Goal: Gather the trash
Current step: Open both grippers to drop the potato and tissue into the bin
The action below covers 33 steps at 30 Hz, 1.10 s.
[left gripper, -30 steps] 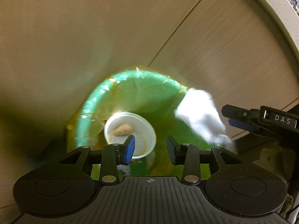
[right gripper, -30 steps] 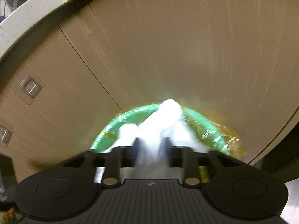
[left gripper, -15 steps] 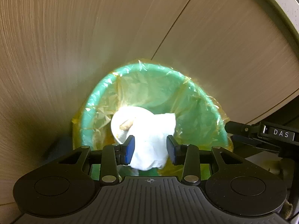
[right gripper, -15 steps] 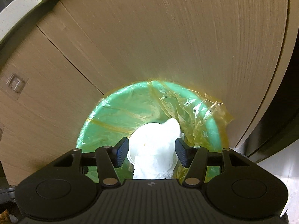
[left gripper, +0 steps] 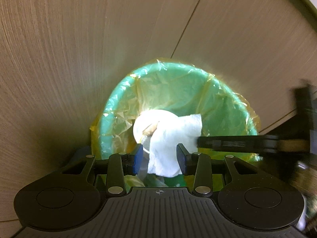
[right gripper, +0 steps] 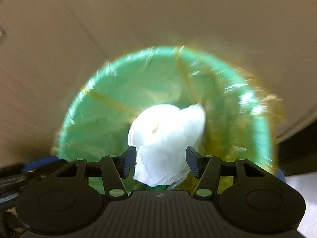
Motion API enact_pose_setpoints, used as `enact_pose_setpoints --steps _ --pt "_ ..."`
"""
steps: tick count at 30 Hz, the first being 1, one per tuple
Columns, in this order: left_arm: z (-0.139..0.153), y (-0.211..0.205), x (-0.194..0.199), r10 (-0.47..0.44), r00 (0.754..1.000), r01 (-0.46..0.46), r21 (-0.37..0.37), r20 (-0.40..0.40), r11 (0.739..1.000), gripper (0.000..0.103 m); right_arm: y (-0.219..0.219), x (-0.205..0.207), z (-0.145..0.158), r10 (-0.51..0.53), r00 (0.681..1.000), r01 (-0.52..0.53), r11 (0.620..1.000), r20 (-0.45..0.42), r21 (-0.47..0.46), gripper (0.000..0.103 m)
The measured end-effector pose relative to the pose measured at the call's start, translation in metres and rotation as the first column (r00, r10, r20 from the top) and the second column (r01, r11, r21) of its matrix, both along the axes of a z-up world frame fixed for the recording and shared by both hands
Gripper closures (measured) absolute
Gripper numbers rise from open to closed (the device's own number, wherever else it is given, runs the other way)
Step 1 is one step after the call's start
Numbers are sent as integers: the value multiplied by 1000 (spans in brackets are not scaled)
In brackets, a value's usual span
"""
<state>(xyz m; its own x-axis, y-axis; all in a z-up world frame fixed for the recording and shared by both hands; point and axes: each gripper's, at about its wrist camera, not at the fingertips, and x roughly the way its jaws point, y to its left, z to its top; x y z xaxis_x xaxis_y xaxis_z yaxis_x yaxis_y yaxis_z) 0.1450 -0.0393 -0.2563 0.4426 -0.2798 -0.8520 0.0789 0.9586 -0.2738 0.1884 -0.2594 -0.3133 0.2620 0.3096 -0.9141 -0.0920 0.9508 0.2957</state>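
A: Looking straight down the left tongs (left gripper: pixel 159 159), blue pads spread, nothing pinched between them.

B: And the right tongs (right gripper: pixel 160 161)?

A: Same story: dark pads standing apart, a clear gap each side of the white paper below. Neither pad presses on it. That view is smeared with blur, mind you.

B: So where is the trash?

A: Down inside the green bin (left gripper: pixel 118 107). A crumpled white tissue (left gripper: pixel 168 144) lies draped over a white cup (left gripper: pixel 142 125), and a small tan scrap (left gripper: pixel 151 129) peeks out in the cup's mouth. From the right side, the tissue (right gripper: pixel 164 158) covers most of the cup (right gripper: pixel 142 125).

B: The bin is lined?

A: Yes, a yellowish clear bag (left gripper: pixel 245 103) folded over the rim, crinkled all round. In the left view the right tongs reach in from the right as a dark blurred bar (left gripper: pixel 237 143) just above the bin's near right rim.

B: Beyond the bin?

A: Wood-grain cabinet panels (left gripper: pixel 79 49), a seam running up between two of them, the bin set close against them.
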Motion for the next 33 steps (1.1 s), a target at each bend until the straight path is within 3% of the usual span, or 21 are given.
enact_pose_setpoints --steps 3,8,9,12,16,18,21,24,28,33 --pt "3 -3 -1 -25 1000 25 12 4 1000 62 21 17 -32 81 994 -85 995 -76 -47 47" --pt "4 1 3 -29 999 29 -4 -13 1000 62 36 35 -84 98 971 -114 992 -219 -62 47" --pt "3 3 5 -26 1000 26 -8 -17 1000 62 36 35 -91 94 966 -111 992 -241 -60 51" --pt "-2 8 11 -19 999 18 -26 -31 999 62 35 40 -100 92 953 -110 993 -289 -48 102" --pt "-10 14 16 -21 998 18 -50 -55 999 62 30 49 -79 95 975 -112 990 -199 -80 103" --pt "-16 18 18 -21 997 17 -63 -71 998 62 20 60 -69 57 981 -59 998 -185 -5 103" --pt "-26 24 19 -26 994 17 -86 -103 996 62 10 81 -70 2 971 27 993 -240 117 103" --pt "-35 27 21 -32 991 19 -100 -128 995 62 23 94 -93 38 947 15 986 -320 164 103" --pt "-40 28 24 -35 989 19 -106 -143 994 62 55 100 -141 101 913 -81 995 -394 66 103" --pt "-38 25 24 -38 988 26 -80 -152 996 62 58 106 -185 50 893 -69 997 -448 -26 103"
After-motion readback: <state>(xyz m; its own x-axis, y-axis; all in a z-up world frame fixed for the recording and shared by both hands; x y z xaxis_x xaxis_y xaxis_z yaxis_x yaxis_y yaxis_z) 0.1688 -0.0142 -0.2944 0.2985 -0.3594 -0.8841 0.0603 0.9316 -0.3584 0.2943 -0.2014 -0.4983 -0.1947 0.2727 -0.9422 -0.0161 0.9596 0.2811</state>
